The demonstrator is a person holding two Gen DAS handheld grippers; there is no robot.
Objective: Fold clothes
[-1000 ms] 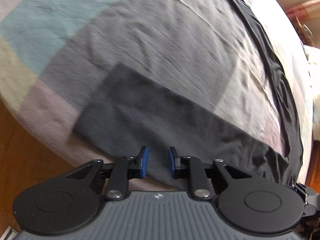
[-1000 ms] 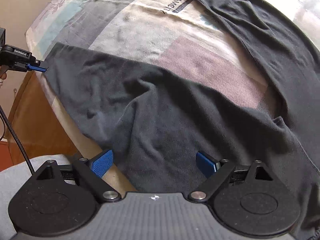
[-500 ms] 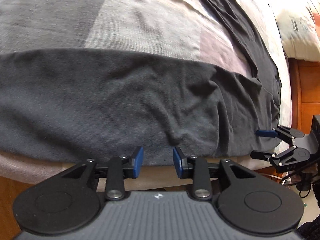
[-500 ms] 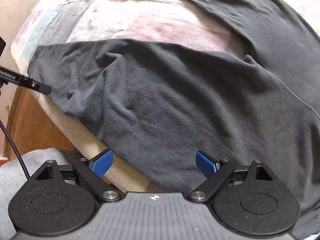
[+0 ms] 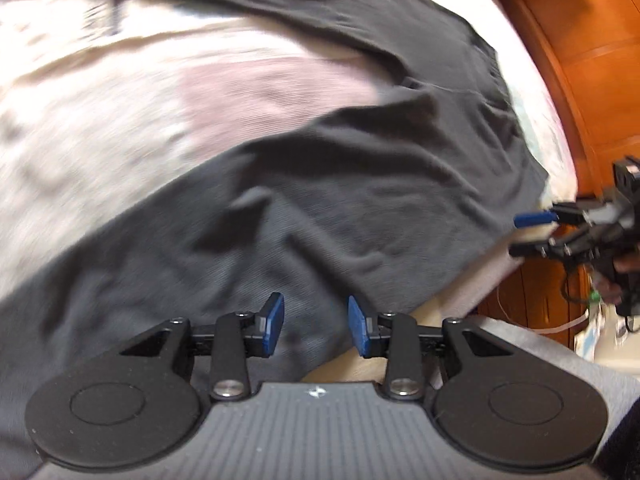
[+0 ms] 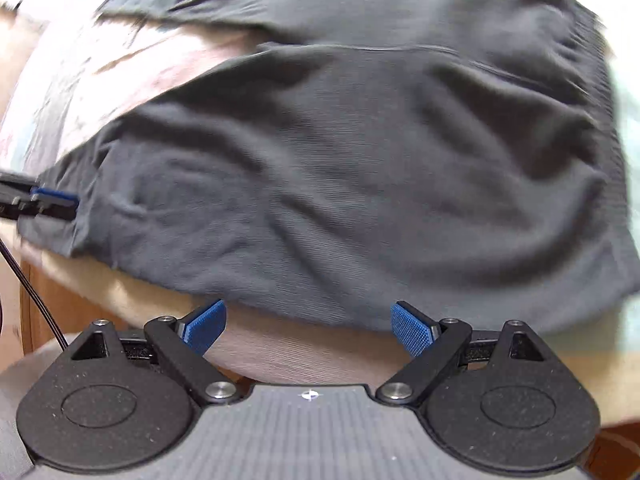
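Over the bed edge, the left gripper [image 5: 316, 328] hangs narrowly parted above the dark garment [image 5: 320, 208]; the right gripper [image 6: 308, 328] is spread wide, both holding nothing.

Soft daylight, fairly bright; both fisheye views are motion-blurred, bowing strongly at edges, pale bedding washed out.

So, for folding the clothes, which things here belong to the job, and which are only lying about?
Belong to the job:
- dark grey garment, spread flat on the bed
- left gripper, open, over the garment's near edge
- right gripper, open wide, at the near hem

Just there:
- patchwork bedcover under the garment
- wooden bed frame
- black cable
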